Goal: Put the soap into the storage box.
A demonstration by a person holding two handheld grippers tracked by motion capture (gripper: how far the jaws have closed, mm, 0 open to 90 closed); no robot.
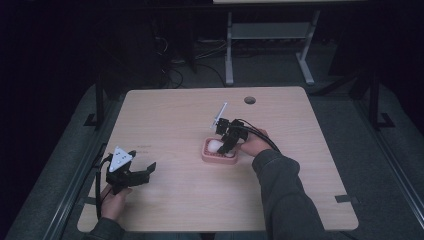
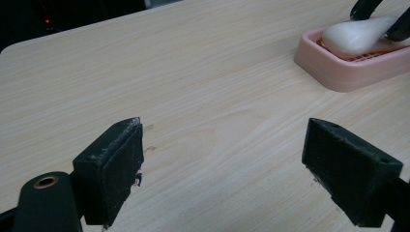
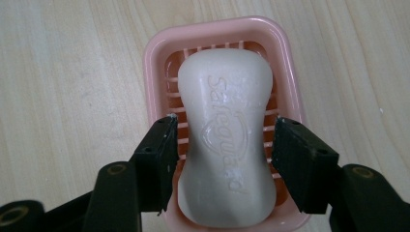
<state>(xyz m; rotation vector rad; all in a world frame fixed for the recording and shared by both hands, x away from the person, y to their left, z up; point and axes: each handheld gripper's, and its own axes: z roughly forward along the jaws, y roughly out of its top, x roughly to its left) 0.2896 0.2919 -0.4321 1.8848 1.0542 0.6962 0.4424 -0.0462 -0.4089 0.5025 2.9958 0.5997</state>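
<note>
A white bar of soap (image 3: 226, 111) with raised lettering lies in a pink slatted soap dish (image 3: 153, 63) on the wooden table. My right gripper (image 3: 222, 159) is open and straddles the bar's waist, with a narrow gap showing on each side. In the high view the dish (image 1: 214, 158) sits mid-table with the right gripper (image 1: 227, 145) reaching down into it. My left gripper (image 1: 145, 172) hovers open near the front left corner, holding nothing. From the left gripper view, its jaws (image 2: 222, 169) stand wide over bare wood, and the soap (image 2: 358, 36) and dish (image 2: 338, 77) lie far right.
The table (image 1: 175, 125) has a round cable hole (image 1: 249, 100) at its back edge. Beyond it stand the legs of a second desk (image 1: 229, 55) on a dark floor. Black tape marks (image 1: 346, 198) sit at the table's front corners.
</note>
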